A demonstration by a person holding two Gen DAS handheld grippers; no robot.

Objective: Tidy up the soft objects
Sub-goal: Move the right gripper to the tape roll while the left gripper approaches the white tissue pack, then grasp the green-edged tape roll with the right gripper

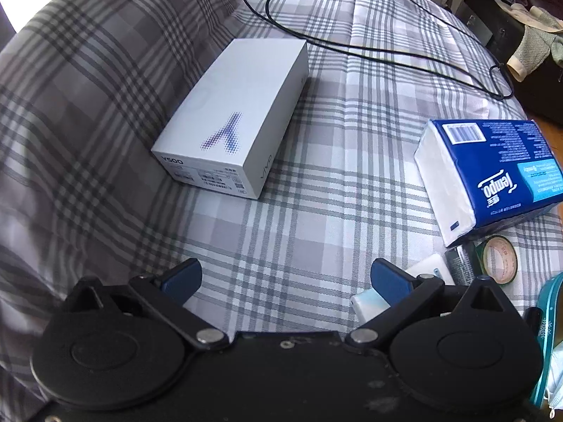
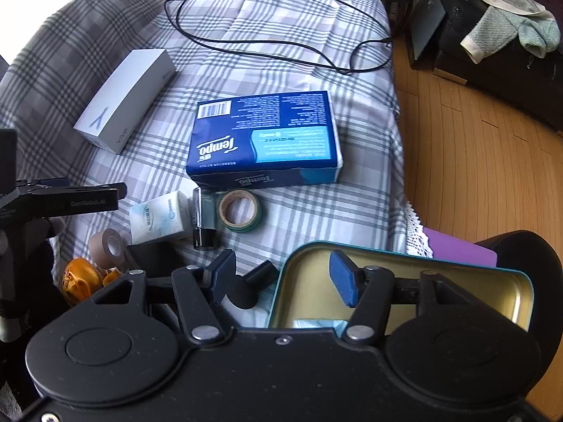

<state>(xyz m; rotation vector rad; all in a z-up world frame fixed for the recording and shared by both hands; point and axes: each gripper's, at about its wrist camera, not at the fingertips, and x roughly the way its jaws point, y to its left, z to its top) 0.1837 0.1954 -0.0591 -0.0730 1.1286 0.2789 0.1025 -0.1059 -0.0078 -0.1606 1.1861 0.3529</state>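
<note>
Left wrist view shows your left gripper (image 1: pixel 286 281) spread wide over the plaid bedsheet (image 1: pixel 316 183), nothing between its blue pads. At 11 o'clock from it lies the white phone box (image 1: pixel 232 119); at 2 o'clock the blue Tempo tissue pack (image 1: pixel 492 172), with the green tape roll (image 1: pixel 499 260) just beside its near edge. A black cable (image 1: pixel 369 49) loops at 12 o'clock, well apart.

Right wrist view has your right gripper (image 2: pixel 283 283) released too, holding nothing; its right pad sits over the open teal tin (image 2: pixel 520 281) at 3 o'clock. The tissue pack (image 2: pixel 264 137) lies at 12 o'clock, and the small white tissue packet (image 2: pixel 158 218) at 10 o'clock, touching a dark bottle (image 2: pixel 204 218).
</note>
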